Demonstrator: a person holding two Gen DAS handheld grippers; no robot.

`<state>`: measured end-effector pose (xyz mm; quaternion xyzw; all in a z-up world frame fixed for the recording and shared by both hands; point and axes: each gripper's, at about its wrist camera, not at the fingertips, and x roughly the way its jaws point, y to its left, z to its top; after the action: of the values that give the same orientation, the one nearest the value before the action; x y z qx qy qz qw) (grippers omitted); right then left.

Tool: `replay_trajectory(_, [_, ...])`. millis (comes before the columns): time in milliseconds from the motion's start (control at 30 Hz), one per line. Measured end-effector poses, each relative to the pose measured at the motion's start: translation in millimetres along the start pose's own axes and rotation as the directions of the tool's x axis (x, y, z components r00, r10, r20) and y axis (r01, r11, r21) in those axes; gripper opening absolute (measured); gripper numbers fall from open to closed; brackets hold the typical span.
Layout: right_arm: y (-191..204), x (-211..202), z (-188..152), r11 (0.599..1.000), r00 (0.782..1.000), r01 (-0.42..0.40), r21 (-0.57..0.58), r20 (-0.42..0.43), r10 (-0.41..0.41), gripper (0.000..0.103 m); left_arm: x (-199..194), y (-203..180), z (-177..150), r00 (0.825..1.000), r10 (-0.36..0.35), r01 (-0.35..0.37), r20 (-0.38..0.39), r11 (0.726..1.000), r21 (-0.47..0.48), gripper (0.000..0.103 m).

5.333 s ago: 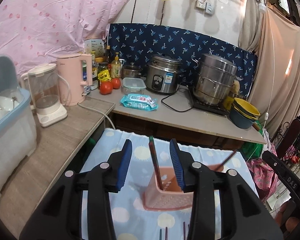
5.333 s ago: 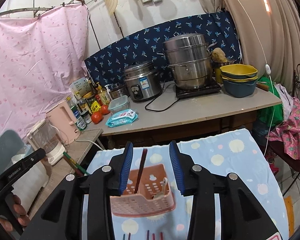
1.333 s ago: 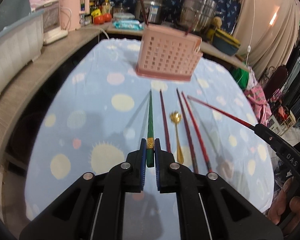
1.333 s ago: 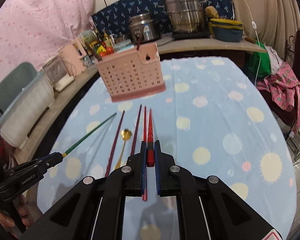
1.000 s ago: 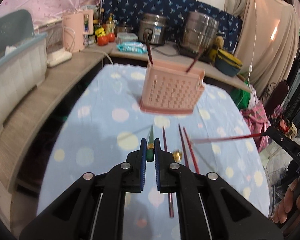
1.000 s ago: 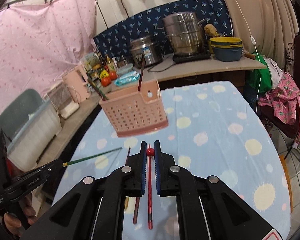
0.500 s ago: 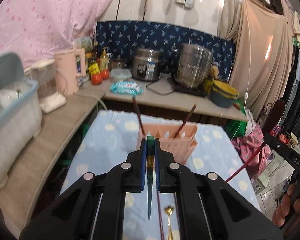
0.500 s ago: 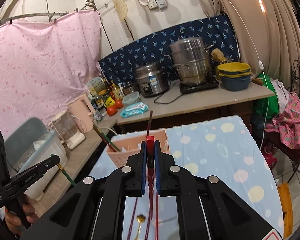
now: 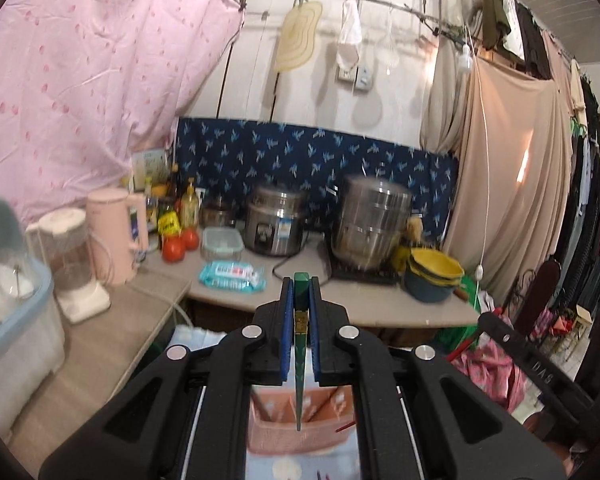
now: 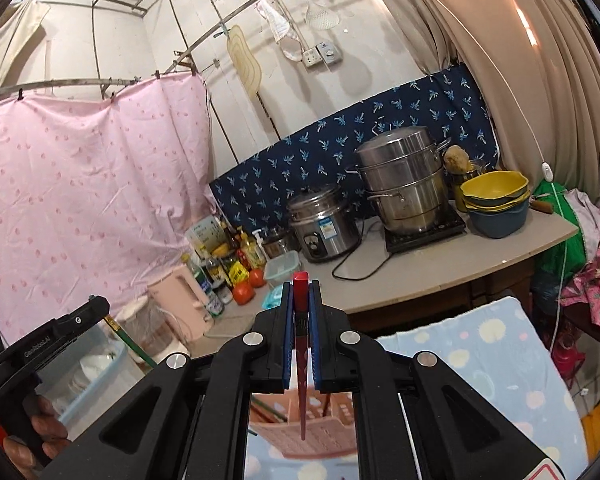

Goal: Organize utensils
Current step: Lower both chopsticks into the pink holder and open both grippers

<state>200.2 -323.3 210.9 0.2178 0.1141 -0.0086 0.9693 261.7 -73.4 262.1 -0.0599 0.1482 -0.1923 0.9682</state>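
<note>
Left tongs (image 9: 301, 316): pressed together on a green chopstick (image 9: 299, 376), gripped near its thick upper end, with the gold band sitting between the blue pads (image 9: 287, 332). Chopstick hanging nearly upright, tip pointing down over the open top of the pink utensil basket (image 9: 276, 436), tip apart from the basket as far as can be judged. A red stick lying slanted inside the basket at the right, partly hidden by the tongs.

Right tongs (image 10: 301, 316): pinching a red chopstick (image 10: 302, 372) just below its blunt top end. Chopstick hanging nearly upright, pointed tip above the same pink basket (image 10: 320, 436); whether the tip is inside the rim cannot be told. Basket standing on the blue spotted cloth (image 10: 480, 360) covering the near surface.

In the right wrist view, left tongs visible at lower left, held by a hand (image 10: 32, 436), with the green chopstick slanting down out of them.

Behind: a grey surface (image 10: 440, 272) along the dark blue patterned backing, carrying a rice cooker (image 10: 324, 224), a stacked steel steamer (image 10: 404, 184), yellow and blue bowls (image 10: 496, 204), tomatoes (image 10: 248, 286) and a pink kettle (image 10: 180, 300). Left wrist view slightly blurred.
</note>
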Motion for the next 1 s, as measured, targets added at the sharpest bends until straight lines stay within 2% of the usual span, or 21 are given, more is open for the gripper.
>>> replay_trajectory(200, [0.9, 40.9, 1.8, 1.000, 1.000, 0.011, 0.003, -0.006, -0.011, 0.007, 40.4, 6.5, -4.0, 0.999, 0.024, -0.023, -0.025, 1.000, 0.003, 0.007])
replay_trajectory(533, [-28.6, 95.4, -45.4, 0.998, 0.986, 0.066, 0.024, -0.155, -0.062, 0.007, 89.7, 29.4, -57.2, 0.986, 0.045, -0.050, -0.161, 0.998, -0.030, 0.007])
replay_trajectory(767, [-36.6, 109.4, -66.9, 0.996, 0.972, 0.094, 0.009, -0.217, -0.090, 0.010, 98.4, 35.9, -73.5, 0.978, 0.055, -0.064, -0.200, 0.997, -0.037, 0.008])
replay_trajectory(800, [-36.0, 109.0, -67.5, 0.995, 0.972, 0.102, 0.007, -0.212, -0.099, 0.011, 96.5, 36.7, -74.7, 0.980, 0.058, -0.068, -0.192, 0.997, -0.042, 0.009])
replay_trajectory(867, [-35.7, 105.5, -67.0, 0.993, 0.973, 0.118, 0.000, -0.198, -0.116, 0.022, 93.4, 37.4, -74.4, 0.980, 0.071, -0.080, -0.189, 0.996, -0.041, 0.021])
replay_trajectory(900, [-35.6, 103.5, -66.5, 0.993, 0.974, 0.121, 0.001, -0.193, -0.118, 0.026, 91.2, 37.6, -73.7, 0.980, 0.076, -0.086, -0.186, 0.995, -0.043, 0.032])
replay_trajectory(933, [-35.7, 100.8, -65.9, 0.992, 0.975, 0.123, 0.003, -0.187, -0.120, 0.030, 87.5, 37.6, -73.3, 0.980, 0.083, -0.092, -0.179, 0.995, -0.045, 0.036])
replay_trajectory(1000, [-34.3, 93.0, -64.4, 0.992, 0.977, 0.122, 0.000, -0.178, -0.120, 0.031, 80.3, 36.4, -72.8, 0.981, 0.087, -0.095, -0.173, 0.995, -0.038, 0.036])
